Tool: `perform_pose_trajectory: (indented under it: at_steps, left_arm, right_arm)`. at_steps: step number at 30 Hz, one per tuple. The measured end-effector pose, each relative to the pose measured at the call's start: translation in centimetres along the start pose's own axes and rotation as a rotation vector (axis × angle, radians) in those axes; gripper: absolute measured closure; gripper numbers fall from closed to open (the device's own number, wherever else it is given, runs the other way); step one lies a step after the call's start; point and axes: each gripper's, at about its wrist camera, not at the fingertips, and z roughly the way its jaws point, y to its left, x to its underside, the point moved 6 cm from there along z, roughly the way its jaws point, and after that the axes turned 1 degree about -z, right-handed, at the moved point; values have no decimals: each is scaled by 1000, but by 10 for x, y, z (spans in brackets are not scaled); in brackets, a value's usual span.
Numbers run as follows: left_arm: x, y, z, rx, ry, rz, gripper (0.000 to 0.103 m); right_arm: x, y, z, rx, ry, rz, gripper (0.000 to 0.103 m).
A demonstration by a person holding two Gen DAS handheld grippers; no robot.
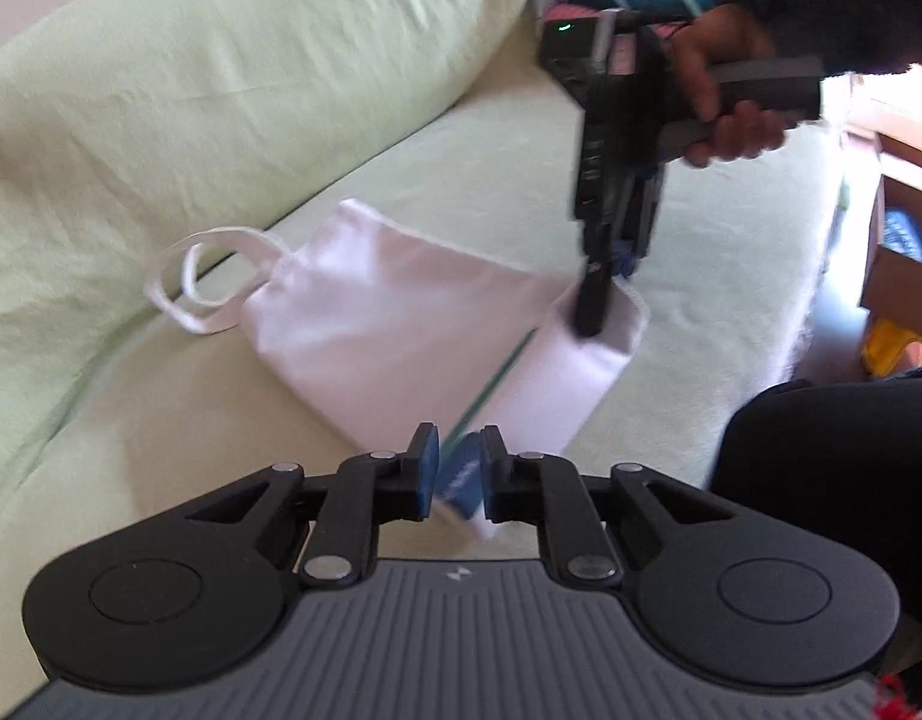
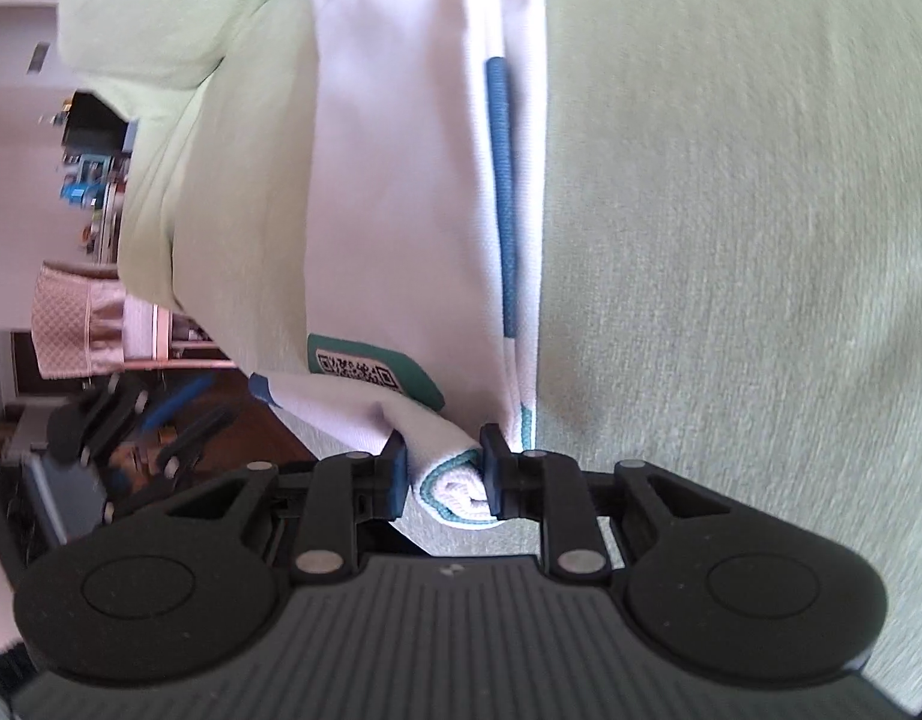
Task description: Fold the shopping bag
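My left gripper (image 1: 459,468) has its jaws drawn close, blue pads nearly meeting on a corner of the shopping bag (image 1: 401,324). Ahead and to its right, my right hand (image 1: 725,102) grips the handle, pointing my right gripper (image 2: 443,480) steeply down; its jaws clamp a rolled corner of the bag, apparently tight, though motion blur softens the view.

- A pale green fabric-covered sofa seat (image 1: 689,252) carries everything, its weave plain to the right of the right gripper's fingers.
- A plump pale green back cushion (image 1: 221,78) stands along the seat's far edge, well ahead and left of the left gripper's fingers.
- A white cloth shopping bag (image 1: 401,324) lies on the seat just ahead of those fingers, its looped white handles (image 1: 203,276) against the cushion.
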Motion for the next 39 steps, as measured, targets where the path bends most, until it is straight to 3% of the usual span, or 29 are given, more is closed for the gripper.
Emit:
perform_pose_trajectory:
  at_steps: [10,14,18,22,24,25,27,29,31,35,39]
  left_arm:
    - [8,7,48,-31,77,-42,89]
    - [7,10,53,-39,102,-98,90]
    - [4,11,57,-53,137,-164,93]
    - [0,10,59,-74,170,-209,93]
    - [-1,9,59,-82,178,-227,94]
    - [-1,8,59,-86,178,-227,94]
    - [-1,8,58,-92,176,-231,94]
    - [-1,8,58,-93,175,-235,94]
    - [-2,8,57,-94,176,-241,94]
    - [-1,8,56,-106,179,-258,94]
    - [0,9,56,-105,162,-276,94]
  right_arm:
    - [0,-10,-7,-31,-90,120,84]
    - [9,-1,-15,3,-218,55,83]
    - [20,16,-26,106,-375,-88,82]
    - [32,45,-30,260,-529,-251,74]
    - [45,59,-35,391,-648,-371,65]
    - [51,67,-38,461,-710,-435,65]
    - [61,80,-40,520,-772,-520,67]
    - [70,92,-35,549,-787,-601,88]
    - [80,104,-28,576,-796,-682,97]
    - [88,109,-2,706,-750,-852,101]
    - [86,95,13,763,-686,-872,103]
